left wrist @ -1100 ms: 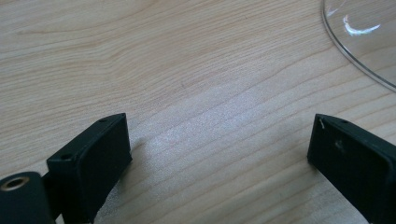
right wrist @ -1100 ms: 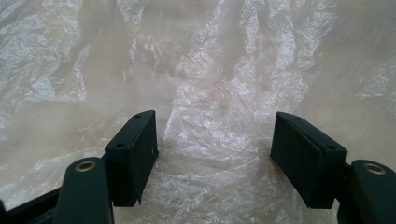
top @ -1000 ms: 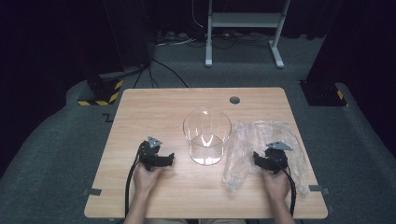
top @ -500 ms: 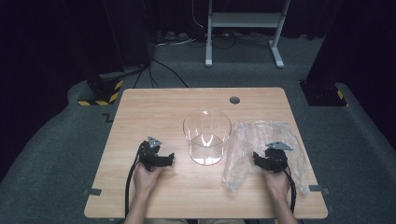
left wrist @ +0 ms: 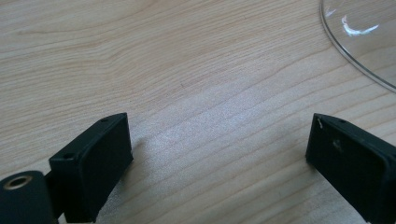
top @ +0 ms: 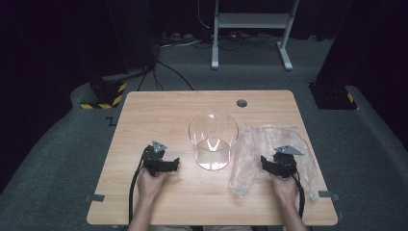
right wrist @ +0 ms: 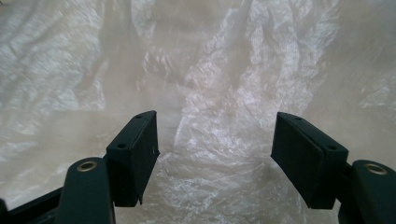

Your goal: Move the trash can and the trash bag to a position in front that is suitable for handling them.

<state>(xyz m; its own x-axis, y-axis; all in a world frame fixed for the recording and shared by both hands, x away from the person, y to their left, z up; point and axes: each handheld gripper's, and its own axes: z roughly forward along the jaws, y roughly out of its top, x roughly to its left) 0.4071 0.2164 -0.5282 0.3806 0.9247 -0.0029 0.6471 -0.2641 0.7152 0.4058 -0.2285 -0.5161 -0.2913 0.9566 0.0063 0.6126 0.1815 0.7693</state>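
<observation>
Grippers spread wide at the near edge of the table

Right gripper (top: 266, 162) first: I see its jaws standing wide apart in the right gripper view (right wrist: 215, 154), with nothing between them, held low over the crumpled clear plastic bag (right wrist: 224, 79). From the high view, that gripper sits over the middle of the bag (top: 250, 144), which lies flat on the right part of the wooden table (top: 144, 115) and runs from near the glass container out toward the right edge. My right hand (top: 284, 185) comes in from the near edge behind the gripper.

Left gripper (top: 172, 165): its jaws are just as wide in the left gripper view (left wrist: 219, 154), holding nothing, low over bare wood. The curved rim of the clear glass container's base (left wrist: 355, 51) shows at the far right of that view, apart from the jaws. From the high view, I see my left hand (top: 150, 183) near the edge, with the gripper pointing right toward the container.

The clear glass container (top: 213, 140) stands upright at the table's centre, between the two grippers, just left of the bag. Farther off, a round grey grommet (top: 241, 103) sits near the far edge.
</observation>
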